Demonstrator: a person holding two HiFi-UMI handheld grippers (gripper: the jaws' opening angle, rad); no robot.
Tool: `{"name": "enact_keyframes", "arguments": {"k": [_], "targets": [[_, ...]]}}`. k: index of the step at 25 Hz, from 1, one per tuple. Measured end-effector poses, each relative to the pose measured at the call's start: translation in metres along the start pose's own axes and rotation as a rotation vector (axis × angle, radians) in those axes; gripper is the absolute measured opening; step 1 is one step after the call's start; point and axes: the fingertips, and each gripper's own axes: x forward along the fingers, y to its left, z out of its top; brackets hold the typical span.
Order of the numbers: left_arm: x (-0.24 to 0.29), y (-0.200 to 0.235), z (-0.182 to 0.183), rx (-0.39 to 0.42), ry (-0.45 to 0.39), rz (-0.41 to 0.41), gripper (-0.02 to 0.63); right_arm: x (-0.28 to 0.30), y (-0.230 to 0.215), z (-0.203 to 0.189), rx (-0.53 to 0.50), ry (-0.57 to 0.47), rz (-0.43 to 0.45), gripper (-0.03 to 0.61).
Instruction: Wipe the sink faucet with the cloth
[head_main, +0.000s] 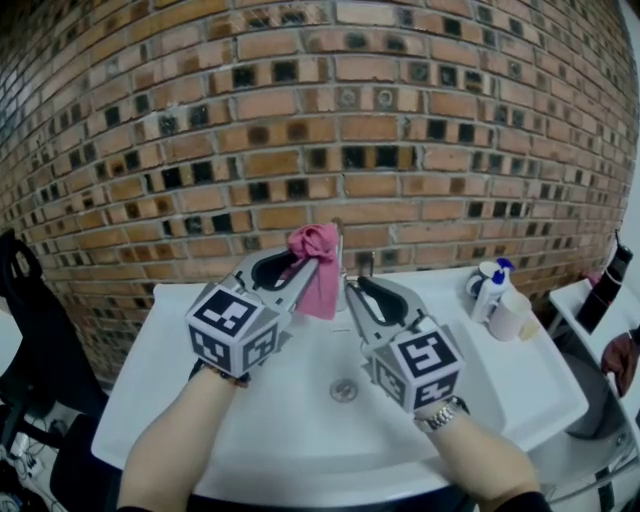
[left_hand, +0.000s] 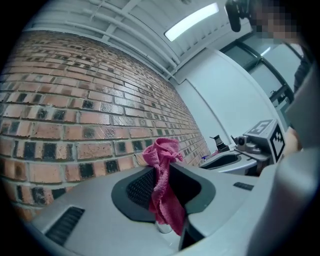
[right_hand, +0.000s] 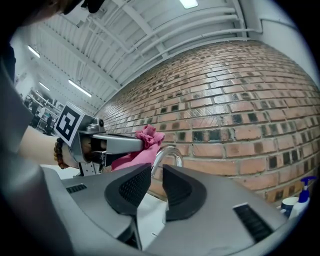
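A pink cloth (head_main: 318, 262) hangs from my left gripper (head_main: 300, 262), which is shut on it just above the white sink (head_main: 250, 440), against the brick wall. In the left gripper view the cloth (left_hand: 162, 192) is bunched between the pads and droops below them. The chrome faucet (right_hand: 167, 152) arches just beyond my right gripper (right_hand: 156, 172), whose jaws stand a narrow gap apart with nothing pressed between the pads. In the head view the cloth hides most of the faucet, and the right gripper (head_main: 352, 285) sits right beside it.
The sink's drain (head_main: 343, 390) lies below both grippers. A spray bottle (head_main: 490, 285) and a white cup (head_main: 512, 316) stand on the sink's right rim. The brick wall (head_main: 300, 120) rises directly behind. Dark items (head_main: 30, 330) sit at the left.
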Motion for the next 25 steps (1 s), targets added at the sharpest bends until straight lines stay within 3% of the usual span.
{"name": "enact_keyframes", "arguments": {"k": [7, 25], "targets": [[0.021, 0.011, 0.008, 0.028, 0.006, -0.003, 0.089, 0.000, -0.005, -0.006, 0.031, 0.005, -0.005, 0.084], [0.060, 0.044, 0.007, -0.003, 0.023, -0.008, 0.084, -0.001, -0.005, -0.013, 0.033, 0.013, 0.008, 0.077]]}}
